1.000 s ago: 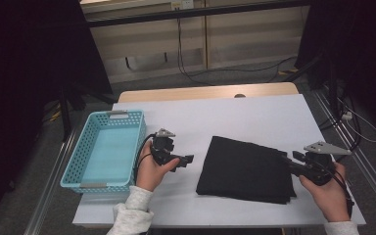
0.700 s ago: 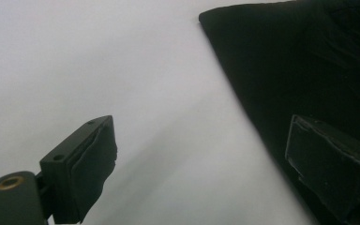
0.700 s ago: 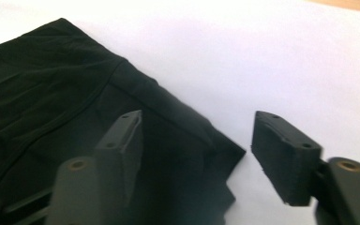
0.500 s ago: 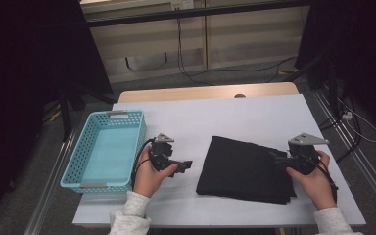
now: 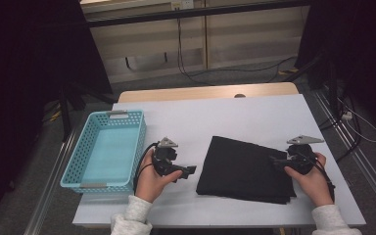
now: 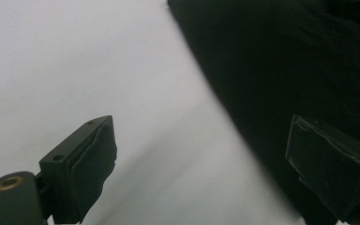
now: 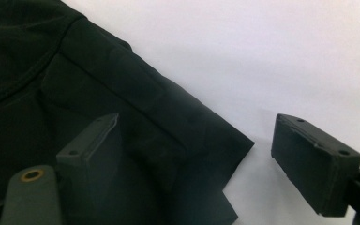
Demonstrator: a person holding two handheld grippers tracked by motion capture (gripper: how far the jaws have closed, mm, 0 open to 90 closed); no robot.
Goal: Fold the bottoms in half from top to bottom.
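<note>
White desk top [image 5: 235, 117] fills most of the room's lit part, with dark curtains and floor cables behind it. Folded black cloth [image 5: 247, 169] lies flat near the desk's front edge, toward the right side, squared up so that its corners are easy to reach. Over its right front corner sits the right gripper [image 5: 280, 161], jaws spread, having just been opening; in the right gripper view that corner of the cloth [image 7: 122, 140] lies between the jaws with no pad pressing on it, which looks like lining up for a pinch. Just off the cloth's left edge hangs the left gripper [image 5: 190, 170], jaws also spread and holding nothing, probably waiting to take the opposite side. At the desk's left edge stands an empty blue basket [image 5: 84, 161], likely where the cloth will go.
</note>
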